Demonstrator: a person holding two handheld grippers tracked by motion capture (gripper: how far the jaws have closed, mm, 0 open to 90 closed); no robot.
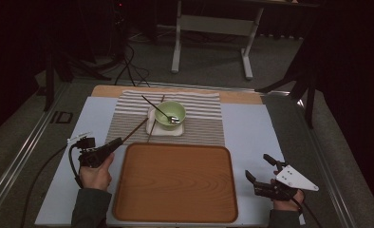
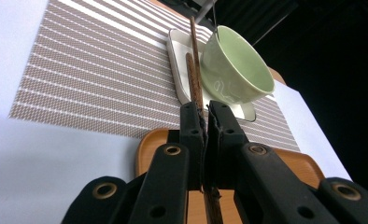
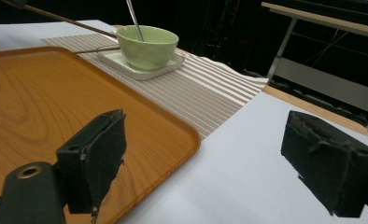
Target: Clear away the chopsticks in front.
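Striped mat behind left gripper clamped on chopstick; right gripper jaws apart.

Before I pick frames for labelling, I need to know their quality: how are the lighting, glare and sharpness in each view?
High view: dim, room behind nearly black, wooden tray evenly lit, no glare. Left gripper view: brighter, green bowl sharp, the chopstick clamped in the left gripper soft at the bottom edge. Right gripper view: the right gripper with near jaws slightly soft, mild sheen on the tray, dark backdrop.
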